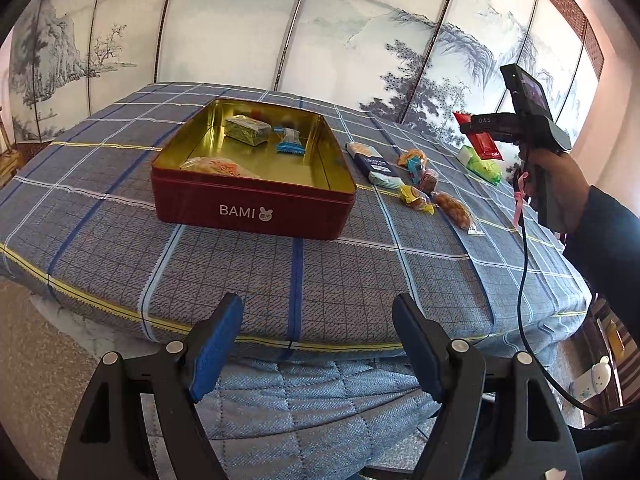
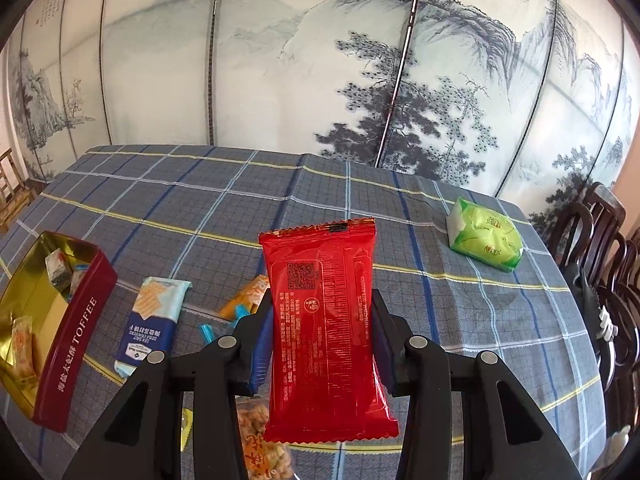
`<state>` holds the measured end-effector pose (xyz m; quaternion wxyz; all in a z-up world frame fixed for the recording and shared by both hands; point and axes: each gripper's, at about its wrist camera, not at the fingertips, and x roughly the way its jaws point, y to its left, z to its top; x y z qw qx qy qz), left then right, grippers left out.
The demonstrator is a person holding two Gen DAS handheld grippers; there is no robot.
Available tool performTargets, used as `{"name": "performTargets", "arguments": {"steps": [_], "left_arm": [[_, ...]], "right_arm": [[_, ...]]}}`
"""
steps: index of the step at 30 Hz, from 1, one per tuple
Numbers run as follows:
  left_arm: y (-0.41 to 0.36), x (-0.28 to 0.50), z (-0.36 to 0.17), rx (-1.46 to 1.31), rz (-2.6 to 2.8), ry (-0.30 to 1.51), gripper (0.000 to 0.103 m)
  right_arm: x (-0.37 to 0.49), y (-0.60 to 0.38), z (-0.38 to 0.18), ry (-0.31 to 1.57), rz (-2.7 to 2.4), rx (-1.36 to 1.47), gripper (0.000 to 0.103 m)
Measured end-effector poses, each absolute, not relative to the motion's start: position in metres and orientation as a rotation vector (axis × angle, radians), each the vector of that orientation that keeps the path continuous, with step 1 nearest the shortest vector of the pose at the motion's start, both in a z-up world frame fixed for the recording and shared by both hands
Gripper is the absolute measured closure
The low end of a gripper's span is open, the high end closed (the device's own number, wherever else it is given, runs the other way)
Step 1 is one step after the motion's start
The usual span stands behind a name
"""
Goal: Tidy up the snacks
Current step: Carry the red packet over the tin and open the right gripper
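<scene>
A red tin with a gold inside stands on the checked tablecloth; it also shows at the left of the right wrist view. It holds several wrapped snacks. My right gripper is shut on a red snack packet and holds it above the table, right of the tin; the packet also shows in the left wrist view. My left gripper is open and empty near the table's front edge. Loose snacks lie right of the tin: a blue cracker pack, small candies and a green pack.
A painted folding screen stands behind the table. Dark wooden chairs stand at the right side. A black cable hangs from the right gripper. The blue cracker pack lies next to the tin.
</scene>
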<state>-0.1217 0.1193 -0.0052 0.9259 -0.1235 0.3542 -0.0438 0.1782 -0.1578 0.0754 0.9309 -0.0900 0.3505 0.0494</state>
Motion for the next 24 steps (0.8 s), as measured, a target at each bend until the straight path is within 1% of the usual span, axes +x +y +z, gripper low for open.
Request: {"name": "performTargets", "arguments": {"steps": [24], "left_arm": [[0.141,-0.138,-0.012,-0.284,-0.046,0.728,0.03]], "right_arm": [[0.176,-0.068,0.079,0.706,0.193,-0.229,0.059]]}}
